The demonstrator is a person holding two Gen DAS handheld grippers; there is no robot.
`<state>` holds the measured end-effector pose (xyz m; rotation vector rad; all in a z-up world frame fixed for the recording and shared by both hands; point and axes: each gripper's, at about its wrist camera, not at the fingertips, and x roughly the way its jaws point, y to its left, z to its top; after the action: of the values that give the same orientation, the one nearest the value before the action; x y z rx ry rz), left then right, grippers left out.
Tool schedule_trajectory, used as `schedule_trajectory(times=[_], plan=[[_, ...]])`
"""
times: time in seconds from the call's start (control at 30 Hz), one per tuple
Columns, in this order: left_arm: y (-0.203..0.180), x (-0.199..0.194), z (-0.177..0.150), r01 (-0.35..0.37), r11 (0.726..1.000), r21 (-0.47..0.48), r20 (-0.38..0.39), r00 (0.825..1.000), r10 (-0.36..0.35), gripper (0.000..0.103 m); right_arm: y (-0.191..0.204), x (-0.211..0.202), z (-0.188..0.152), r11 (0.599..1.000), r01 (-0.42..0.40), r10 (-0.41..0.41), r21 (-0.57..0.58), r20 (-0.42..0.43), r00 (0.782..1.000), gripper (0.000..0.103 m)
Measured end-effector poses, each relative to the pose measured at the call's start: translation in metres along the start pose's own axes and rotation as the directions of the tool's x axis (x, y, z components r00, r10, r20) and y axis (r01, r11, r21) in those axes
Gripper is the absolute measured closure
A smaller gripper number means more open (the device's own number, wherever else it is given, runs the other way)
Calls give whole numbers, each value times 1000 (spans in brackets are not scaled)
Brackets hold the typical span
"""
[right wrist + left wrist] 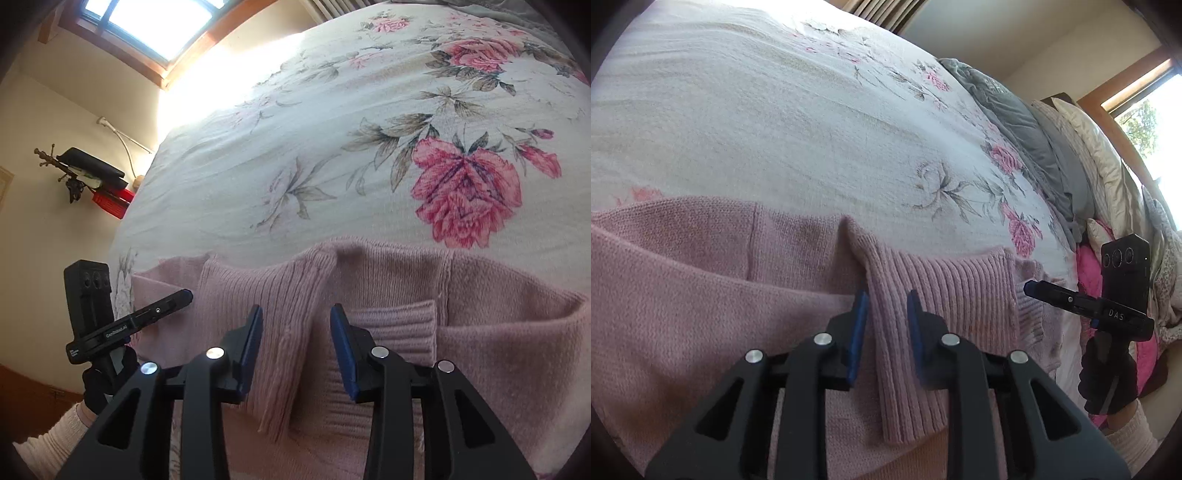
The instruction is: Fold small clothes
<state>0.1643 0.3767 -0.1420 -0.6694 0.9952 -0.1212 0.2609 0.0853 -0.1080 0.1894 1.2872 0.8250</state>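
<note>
Surface: a bed spread with a white floral coverlet [775, 122], crinkle-textured, printed with pink roses and grey-green leaves; strong sunlight fell across its far part.

Room: cream walls; a wood-framed window [147, 22] seen from the right wrist, another bright window [1145, 110] at the edge of the left wrist view; grey bedding [1027, 122] and pale pillows [1097, 147] heaped along one side of the bed; a small wall shelf [92, 173] carrying dark items above a red box.

Item: one pink knit sweater [683, 266], lying flat on the near part of the coverlet, close under both cameras; its long axis ran crosswise to both views, from side to side; a ribbed band [942, 280] was turned over the plain-knit body, forming a raised fold; fabric soft, fine stocking stitch on the body, vertical ribbing on the band and cuff; whether it was neck or hem could not be told.

Left gripper [886, 325]: black frame, blue pads, fingers parted narrowly either side of the ribbed fold, not closed on it.

Right gripper [295, 332]: same build, fingers parted somewhat wider over the ribbed band, holding nothing; a gloved hand [1108, 380] with a pale knit sleeve held its handle.
</note>
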Motion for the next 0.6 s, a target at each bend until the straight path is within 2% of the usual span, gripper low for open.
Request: schedule_trajectory(times=[0.13, 0.2, 0.27, 0.37, 0.5, 0.6], plan=[[-14, -2, -33, -21, 999, 49, -60, 998, 24, 73, 17, 9, -36, 1000, -6, 5, -14, -83, 997, 60], [-13, 5, -44, -33, 999, 35, -86, 996, 36, 73, 18, 24, -47, 1000, 4, -6, -10, -133, 991, 65], [-7, 9, -50, -54, 999, 7, -80, 995, 55, 78, 15, 33, -53, 1000, 8, -8, -2, -149, 989, 90], [3, 8, -55, -48, 998, -34, -72, 996, 46, 83, 4, 26, -57, 998, 13, -7, 55, -104, 995, 90], [6, 13, -59, -68, 998, -17, -84, 994, 67, 83, -8, 32, -64, 994, 25, -14, 103, -114, 993, 91], [4, 11, -58, -77, 997, -10, -81, 994, 76, 83, -6, 31, -65, 996, 19, -10, 88, -103, 995, 88]])
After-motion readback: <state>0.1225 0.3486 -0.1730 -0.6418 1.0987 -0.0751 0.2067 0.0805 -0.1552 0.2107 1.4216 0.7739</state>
